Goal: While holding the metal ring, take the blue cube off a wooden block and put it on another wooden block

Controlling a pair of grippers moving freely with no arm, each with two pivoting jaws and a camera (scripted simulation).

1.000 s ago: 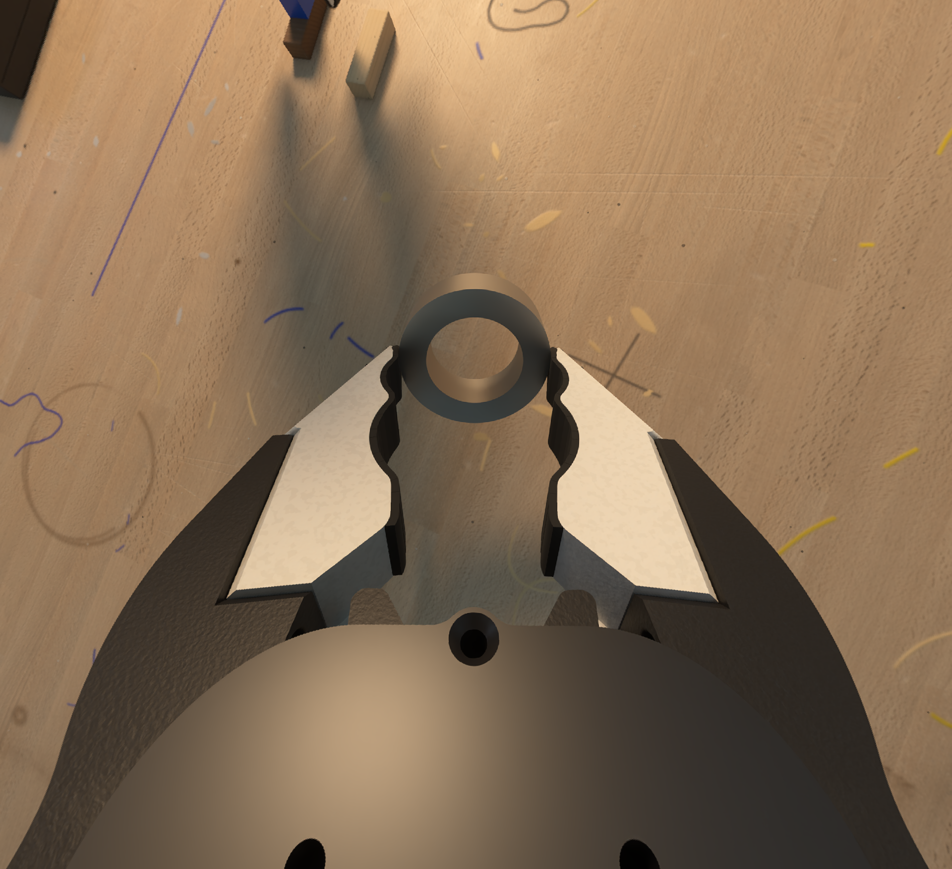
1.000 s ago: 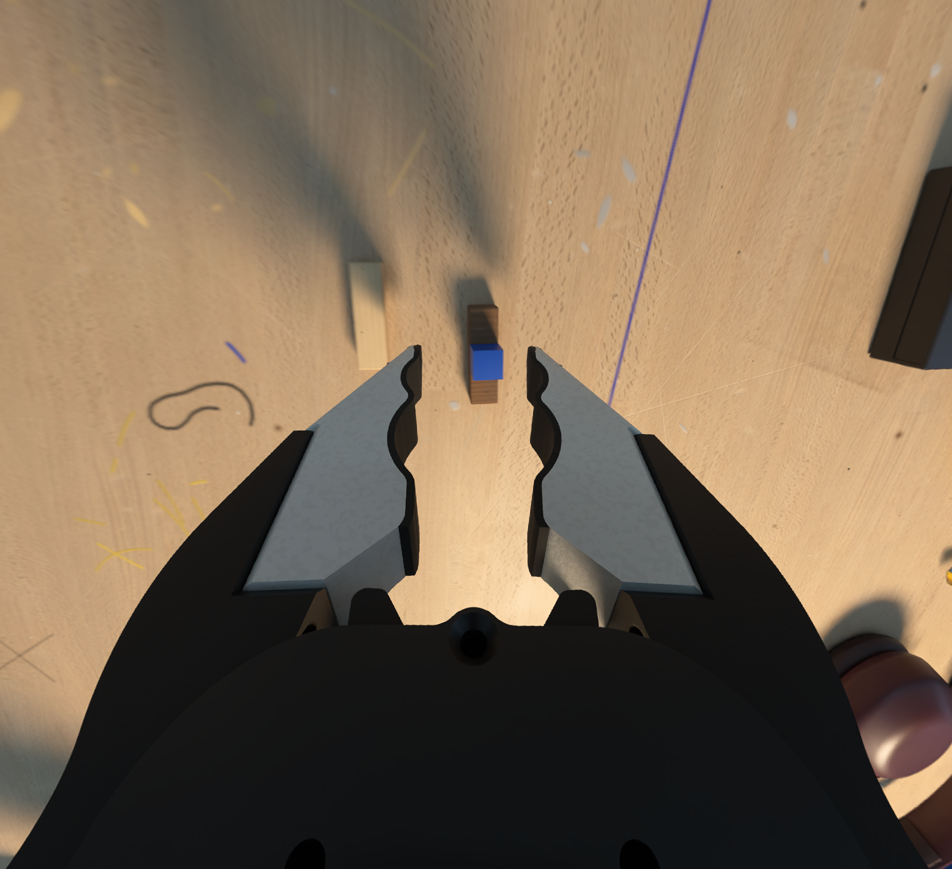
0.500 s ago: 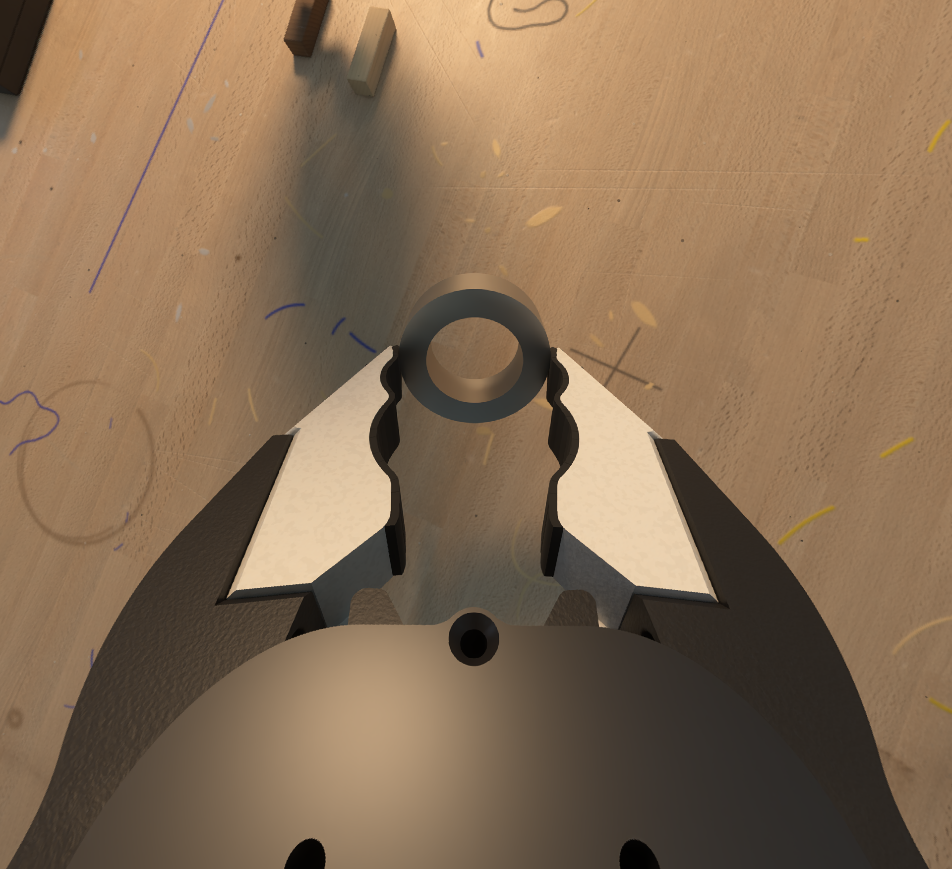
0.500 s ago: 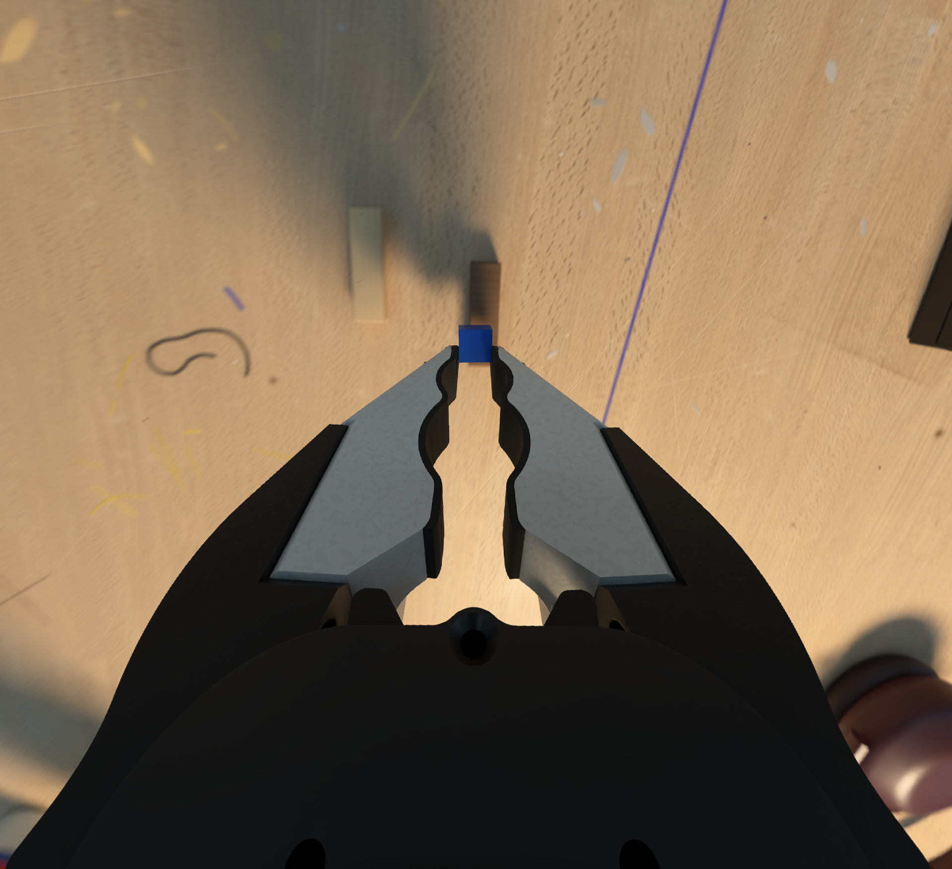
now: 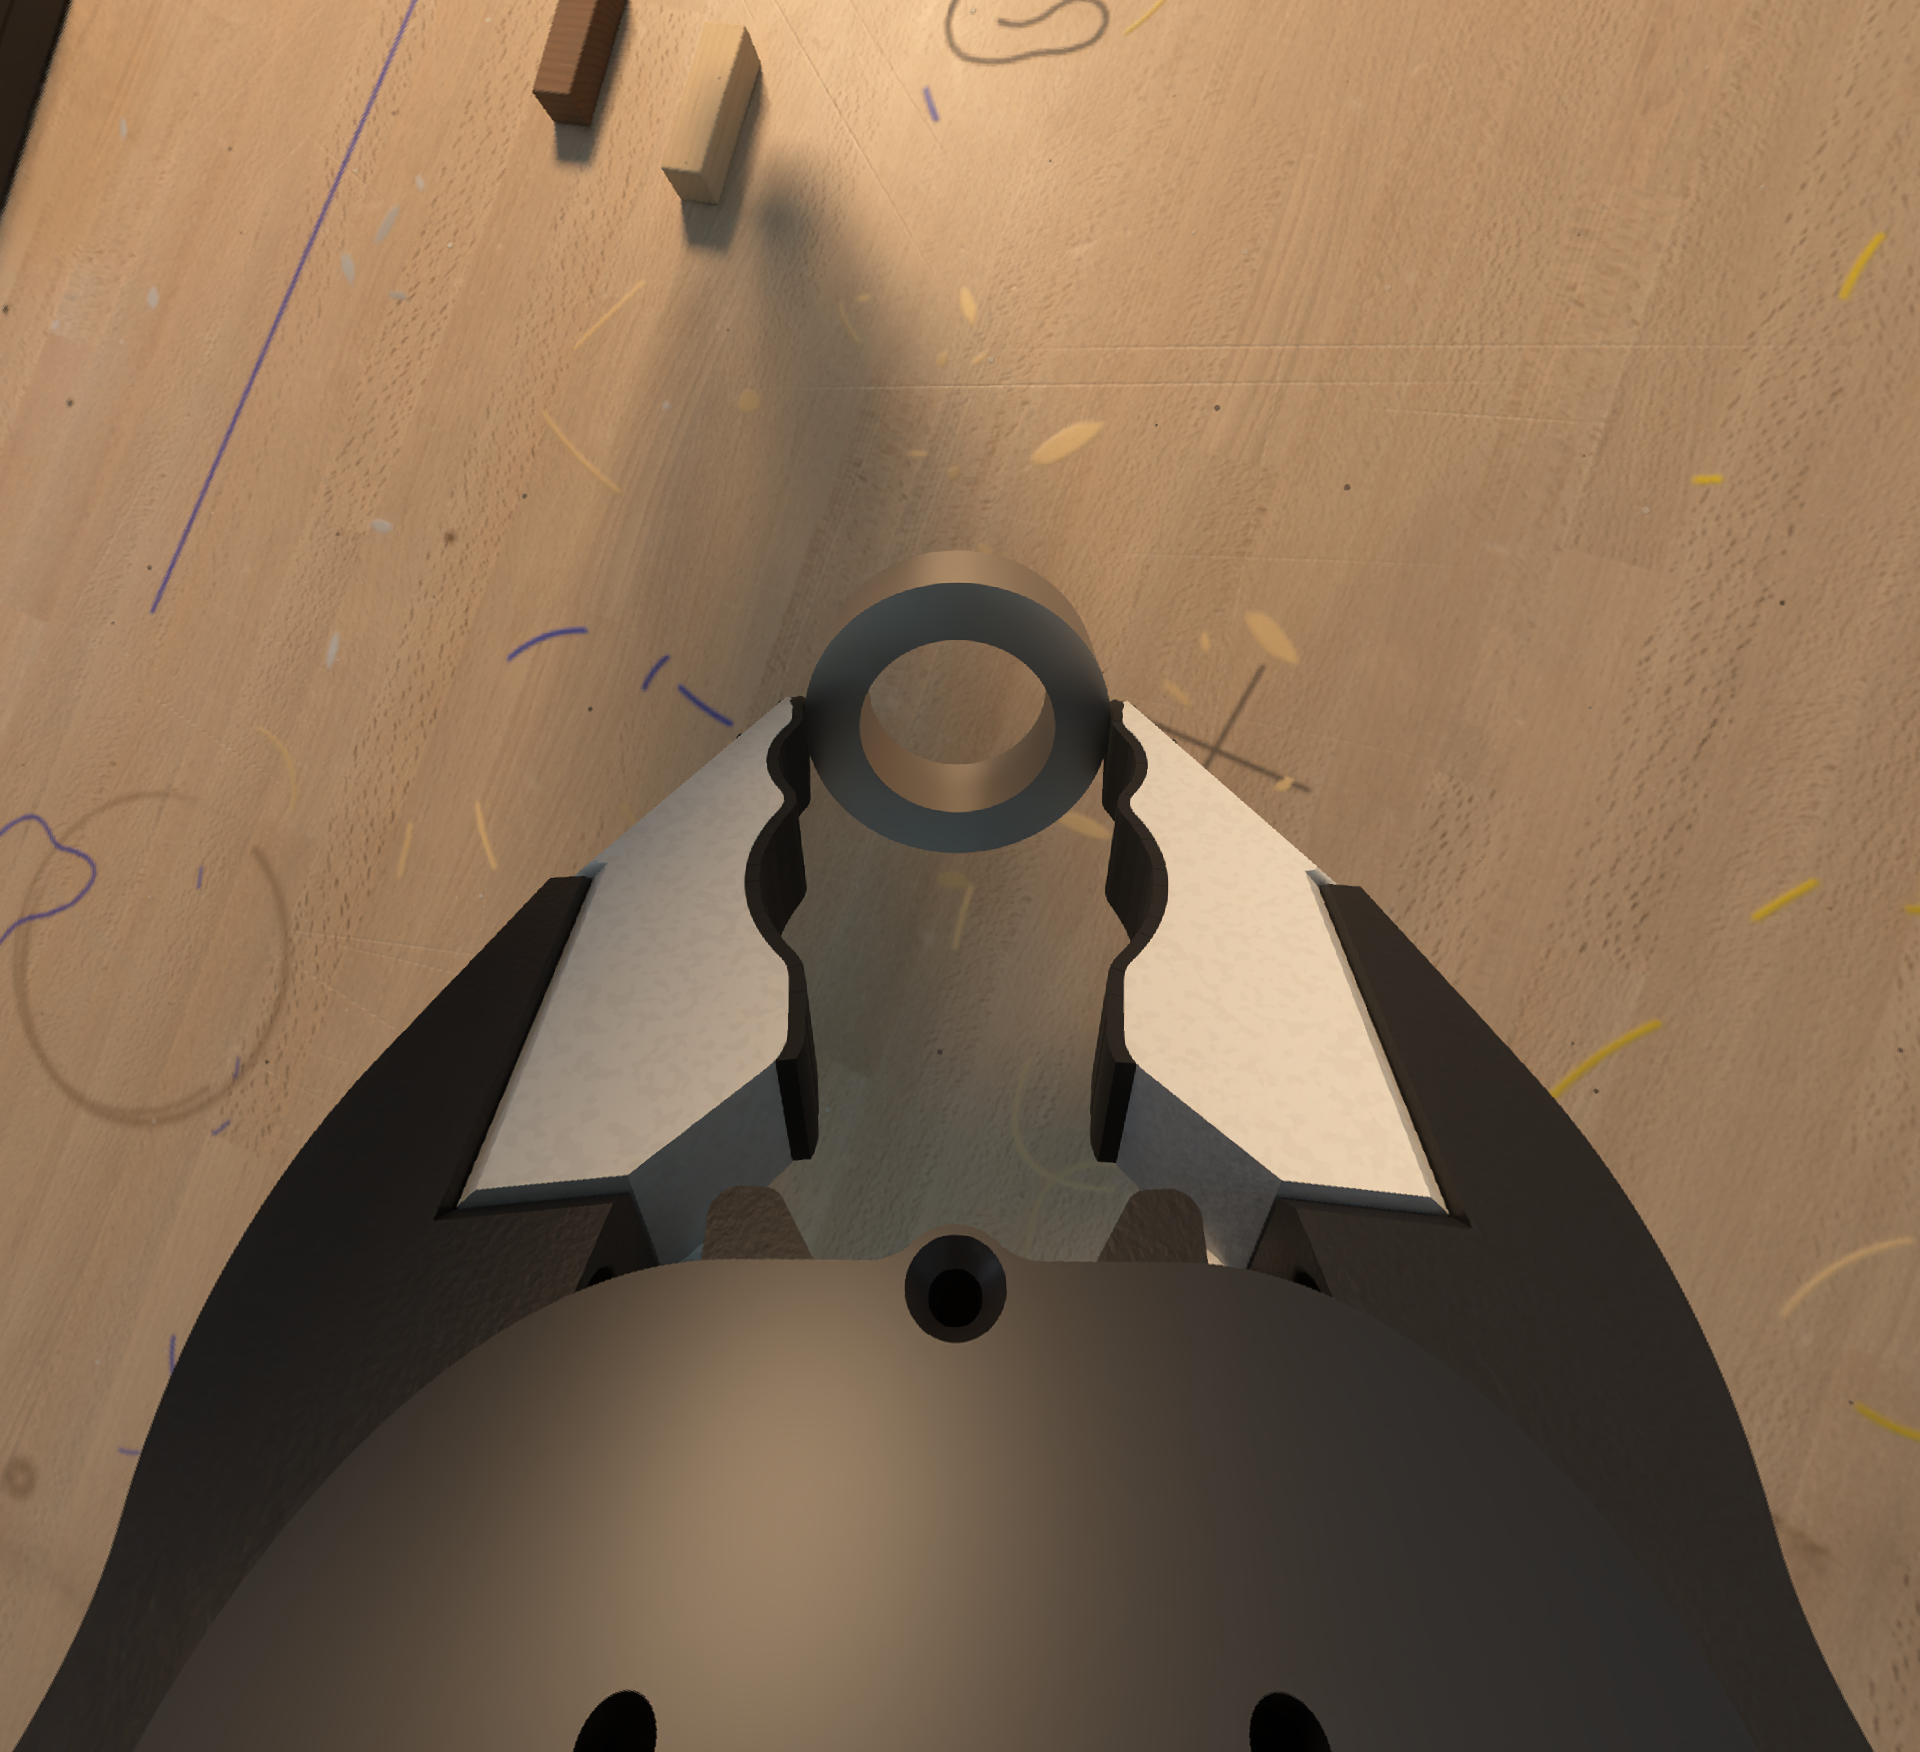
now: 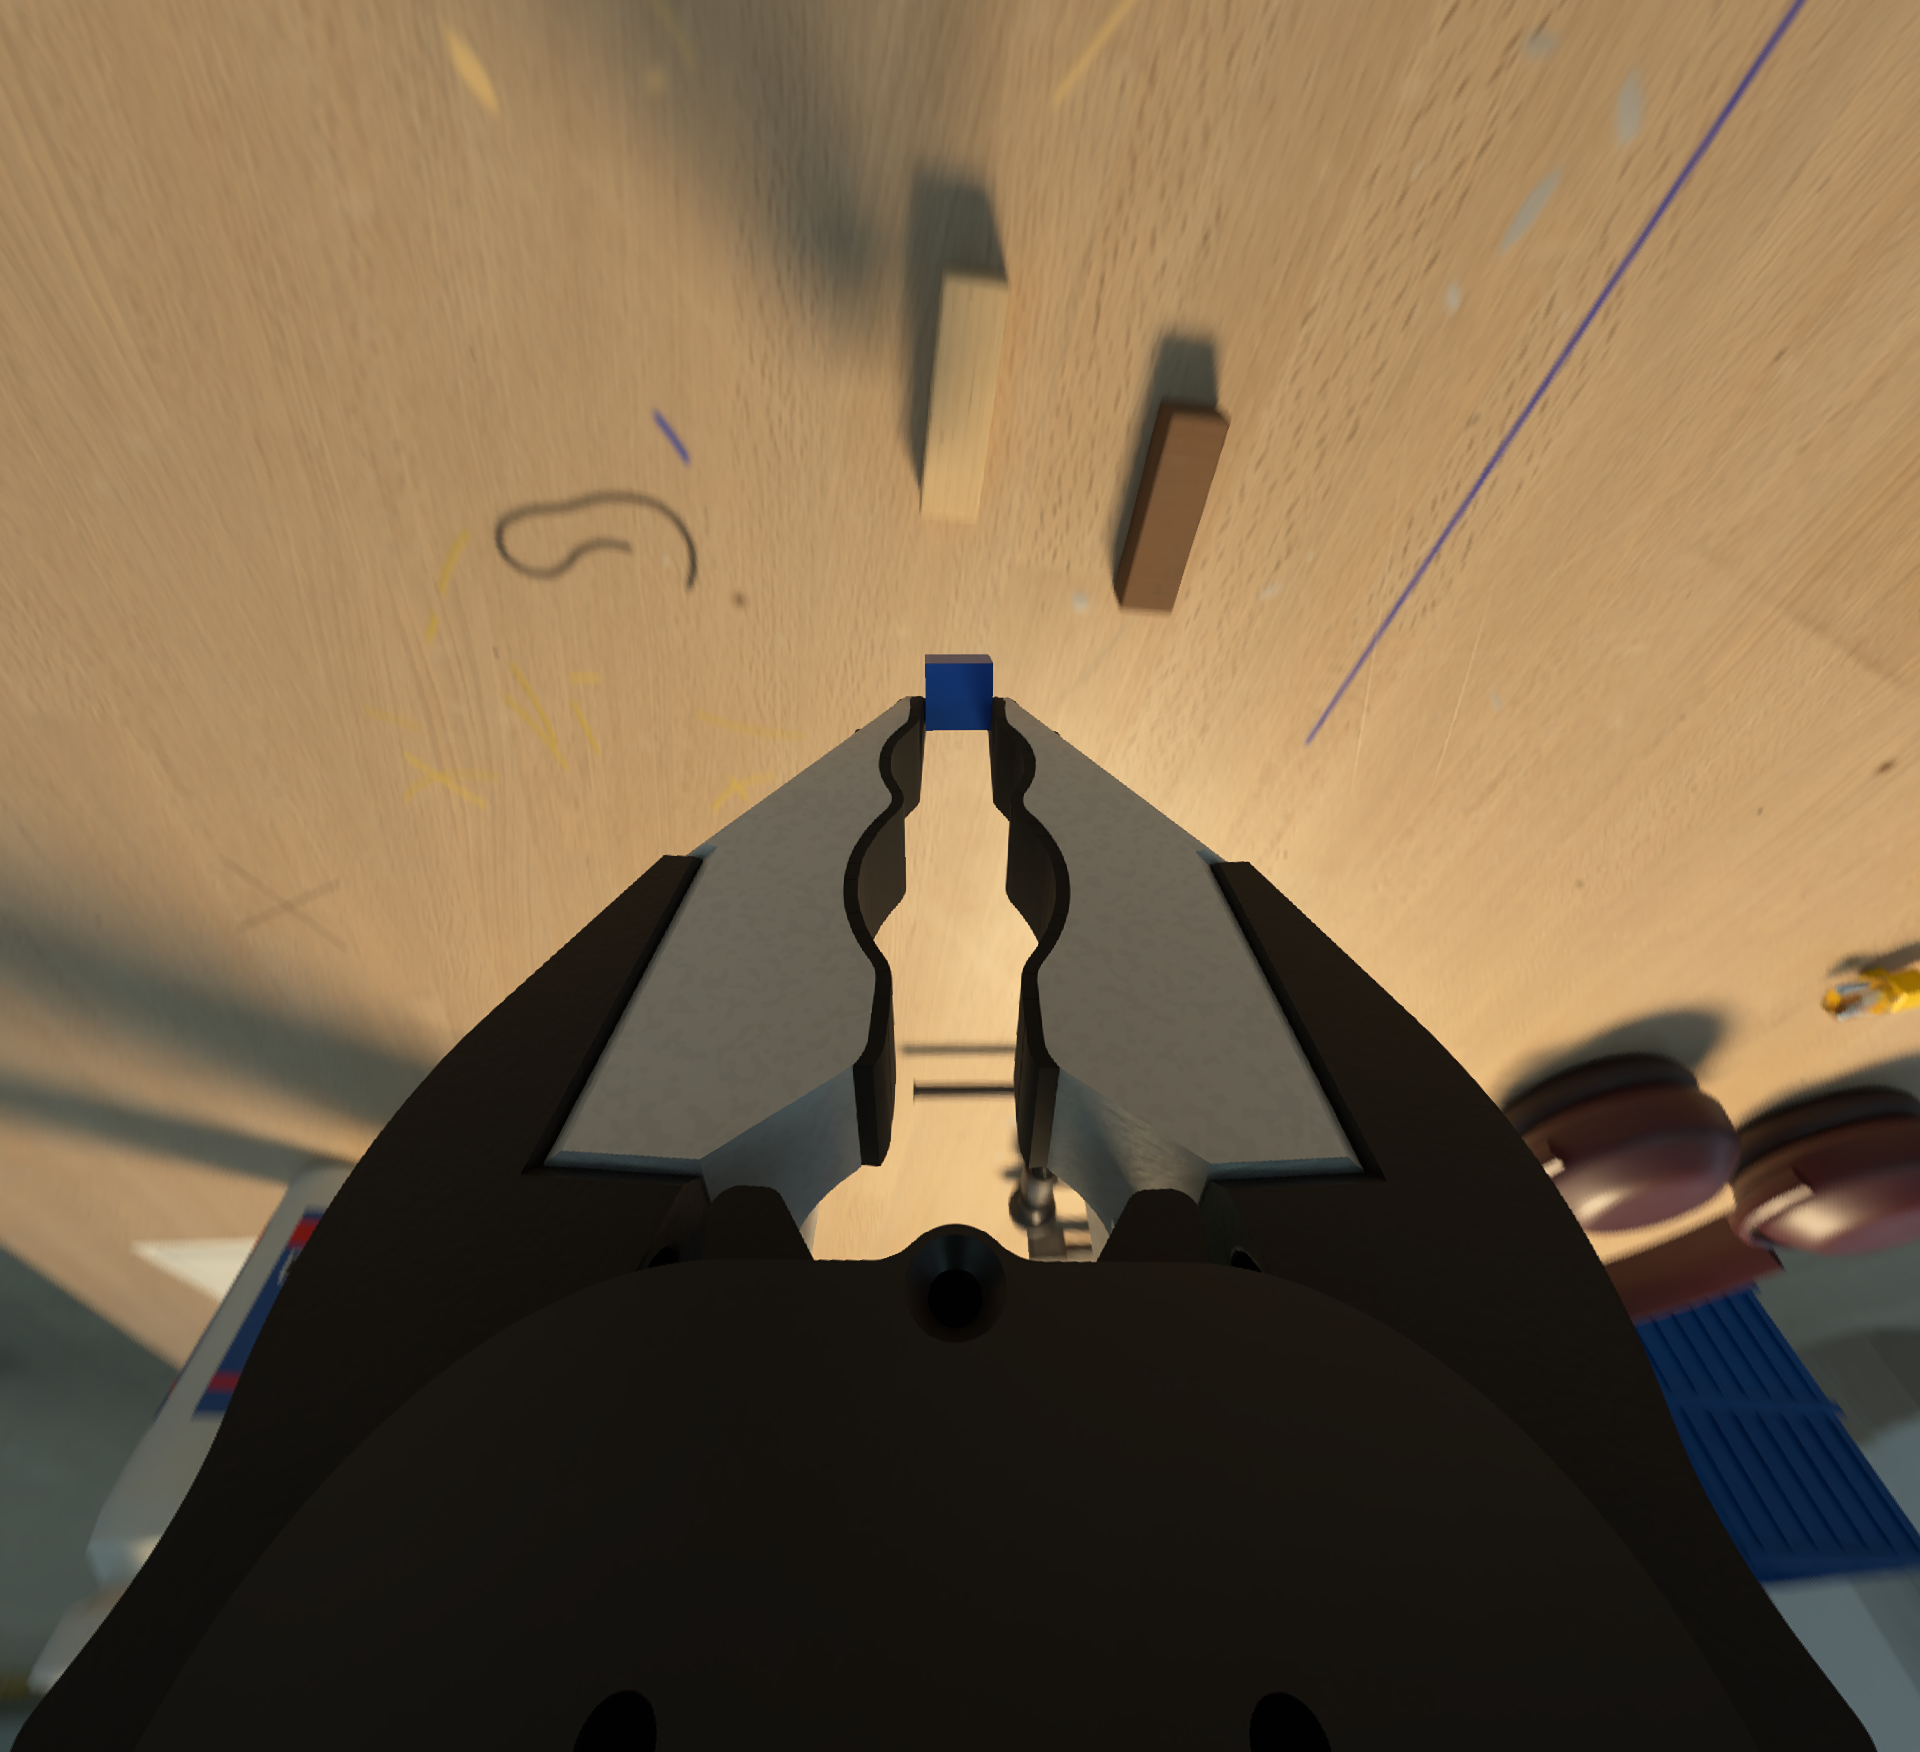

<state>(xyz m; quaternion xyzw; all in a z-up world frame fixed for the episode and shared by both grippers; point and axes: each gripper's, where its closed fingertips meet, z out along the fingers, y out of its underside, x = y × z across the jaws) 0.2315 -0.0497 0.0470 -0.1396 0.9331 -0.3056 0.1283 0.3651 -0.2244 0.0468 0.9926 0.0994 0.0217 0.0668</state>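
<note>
1. At the far left edge of the left wrist view, a dark box (image 5: 26,50) is cut off by the frame; open wooden tabletop (image 5: 1455,352) stretches to its right.
2. The dark wooden block (image 5: 580,38) and the pale wooden block (image 5: 715,113) lie just beside each other, apart, both tops bare, well ahead of the left gripper (image 5: 956,726).
3. That gripper pinches the metal ring (image 5: 956,731) between its fingertips (hole facing the camera).
4. In the right wrist view, the right gripper (image 6: 958,715) is clamped on the blue cube (image 6: 958,692), held above the table, nearer than both blocks.
5. The pale block (image 6: 966,398) lies straight ahead, the dark block (image 6: 1169,507) to its right.
6. Brown round objects (image 6: 1683,1162) crowd the lower right edge.
</note>
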